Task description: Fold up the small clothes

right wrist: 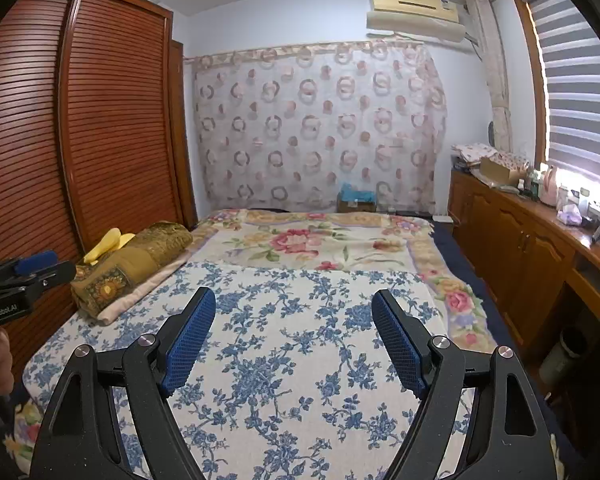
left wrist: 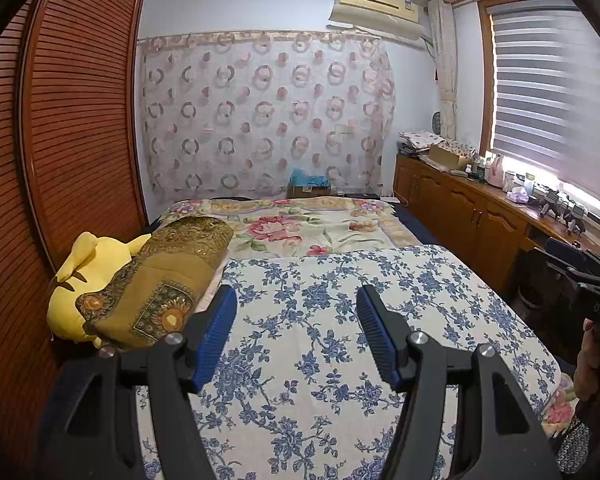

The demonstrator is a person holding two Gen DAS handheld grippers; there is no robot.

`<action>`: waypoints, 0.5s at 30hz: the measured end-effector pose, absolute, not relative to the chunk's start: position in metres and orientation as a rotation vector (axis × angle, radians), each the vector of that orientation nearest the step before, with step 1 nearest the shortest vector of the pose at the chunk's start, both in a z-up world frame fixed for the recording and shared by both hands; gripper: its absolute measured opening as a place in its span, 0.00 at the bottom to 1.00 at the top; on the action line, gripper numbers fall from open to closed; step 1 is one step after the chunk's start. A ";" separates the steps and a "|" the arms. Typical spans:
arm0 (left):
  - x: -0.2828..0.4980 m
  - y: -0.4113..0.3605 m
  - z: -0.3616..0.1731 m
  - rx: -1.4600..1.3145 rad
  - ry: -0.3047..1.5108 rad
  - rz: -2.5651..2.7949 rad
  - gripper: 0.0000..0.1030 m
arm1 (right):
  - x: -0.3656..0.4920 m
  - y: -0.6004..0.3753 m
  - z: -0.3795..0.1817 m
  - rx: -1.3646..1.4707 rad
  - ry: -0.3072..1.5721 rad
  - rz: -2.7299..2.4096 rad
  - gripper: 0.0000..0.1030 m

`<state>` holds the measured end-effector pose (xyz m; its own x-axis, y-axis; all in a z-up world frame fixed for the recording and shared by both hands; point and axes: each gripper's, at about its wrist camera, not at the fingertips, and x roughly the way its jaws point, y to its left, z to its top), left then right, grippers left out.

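Both hand-held grippers, left (left wrist: 296,300) and right (right wrist: 294,306), gape above the floral blanket (left wrist: 340,312)

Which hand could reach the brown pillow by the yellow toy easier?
Left, probably. The brown pillow lies close beside the left hand-held gripper. From the right hand-held gripper it sits farther off, beyond the left one. Both are open, holding nothing.
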<state>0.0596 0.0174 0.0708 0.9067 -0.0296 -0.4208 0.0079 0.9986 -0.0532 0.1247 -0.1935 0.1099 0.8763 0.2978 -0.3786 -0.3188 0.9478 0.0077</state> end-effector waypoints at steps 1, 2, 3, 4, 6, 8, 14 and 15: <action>0.059 0.017 0.071 -0.052 0.435 -0.020 0.60 | 0.125 -0.194 0.109 -0.056 0.386 0.321 0.80; 0.059 0.017 0.072 -0.052 0.434 -0.021 0.60 | 0.125 -0.194 0.110 -0.056 0.385 0.320 0.80; 0.058 0.016 0.072 -0.053 0.432 -0.021 0.60 | 0.125 -0.194 0.110 -0.055 0.384 0.319 0.80; 0.058 0.016 0.073 -0.053 0.431 -0.021 0.60 | 0.125 -0.194 0.110 -0.055 0.385 0.320 0.80; 0.057 0.014 0.074 -0.053 0.428 -0.021 0.60 | 0.125 -0.195 0.110 -0.053 0.384 0.320 0.80; 0.057 0.013 0.074 -0.053 0.427 -0.021 0.60 | 0.125 -0.196 0.110 -0.050 0.382 0.318 0.80; 0.056 0.013 0.074 -0.053 0.428 -0.021 0.60 | 0.125 -0.197 0.110 -0.050 0.382 0.315 0.80; 0.056 0.013 0.074 -0.053 0.428 -0.021 0.60 | 0.125 -0.197 0.110 -0.051 0.381 0.315 0.80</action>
